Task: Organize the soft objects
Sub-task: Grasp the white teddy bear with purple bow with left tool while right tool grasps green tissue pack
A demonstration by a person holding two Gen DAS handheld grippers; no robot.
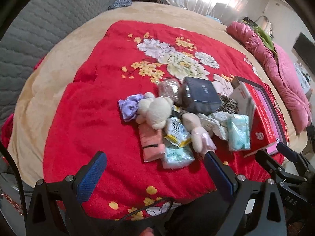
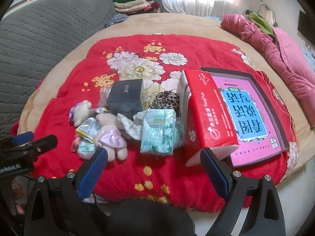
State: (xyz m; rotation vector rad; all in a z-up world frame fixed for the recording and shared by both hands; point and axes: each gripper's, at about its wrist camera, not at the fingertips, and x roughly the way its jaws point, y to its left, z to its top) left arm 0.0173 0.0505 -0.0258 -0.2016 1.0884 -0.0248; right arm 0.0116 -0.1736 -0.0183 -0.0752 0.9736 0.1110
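A pile of soft things lies on the red floral blanket [image 1: 82,118]: a white teddy bear [image 1: 155,110] with a purple bow, a plush bunny in a pink dress [image 1: 198,133] [image 2: 110,137], a pink cloth pack [image 1: 151,143], green tissue packs [image 1: 238,133] [image 2: 159,135], a snack packet [image 1: 175,131] and a leopard scrunchie [image 2: 167,99]. A dark box [image 1: 202,96] [image 2: 126,98] sits among them. My left gripper [image 1: 155,159] is open and empty just before the pile. My right gripper [image 2: 154,155] is open and empty near the tissue pack.
A red tissue box [image 2: 206,122] leans on a tray holding a pink book [image 2: 254,118] at the right. A pink quilt [image 2: 279,45] lies at the far right, a grey padded sofa back [image 2: 39,29] at the left, folded clothes [image 2: 133,4] behind.
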